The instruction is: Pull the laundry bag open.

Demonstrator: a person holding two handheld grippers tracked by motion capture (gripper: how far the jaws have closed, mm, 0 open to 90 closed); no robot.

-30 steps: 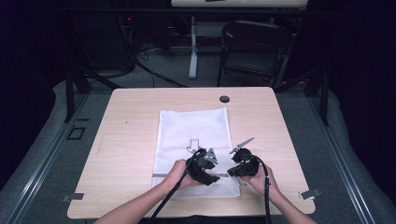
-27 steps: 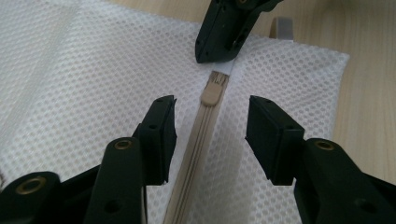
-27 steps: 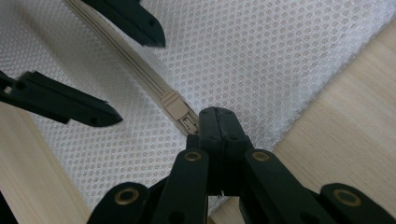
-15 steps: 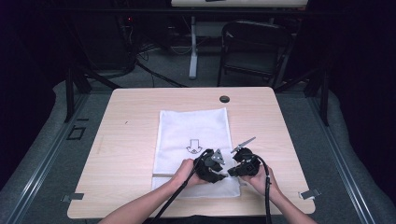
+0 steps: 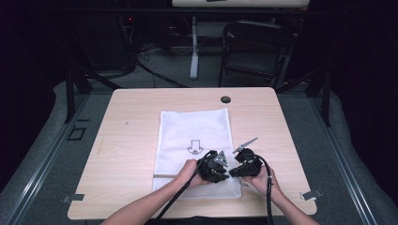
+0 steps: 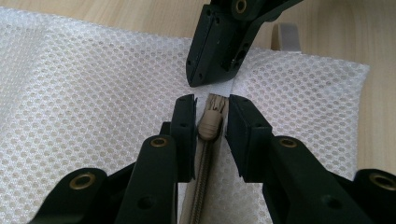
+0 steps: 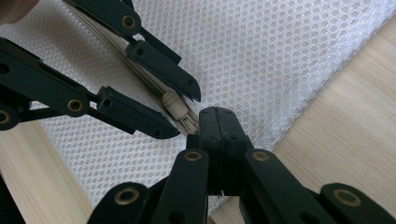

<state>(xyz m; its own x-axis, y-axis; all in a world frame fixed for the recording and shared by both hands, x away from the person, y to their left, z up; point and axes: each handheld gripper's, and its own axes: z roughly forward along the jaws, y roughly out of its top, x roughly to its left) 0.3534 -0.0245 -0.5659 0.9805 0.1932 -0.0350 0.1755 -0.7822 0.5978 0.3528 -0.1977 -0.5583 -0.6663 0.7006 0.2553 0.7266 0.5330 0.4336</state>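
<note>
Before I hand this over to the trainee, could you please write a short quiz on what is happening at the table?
1. True or false: the mesh bag lies on a metal tray.
2. What sits between the jaws of the left gripper? A. the beige zip pull B. a pen C. a cable
3. Are the jaws of the right gripper open or shut?

Key
1. False: it lies flat on the wooden table.
2. A. The jaws have just been closing, with the pull between them.
3. Shut, with their tips at the end of the zip.
</note>
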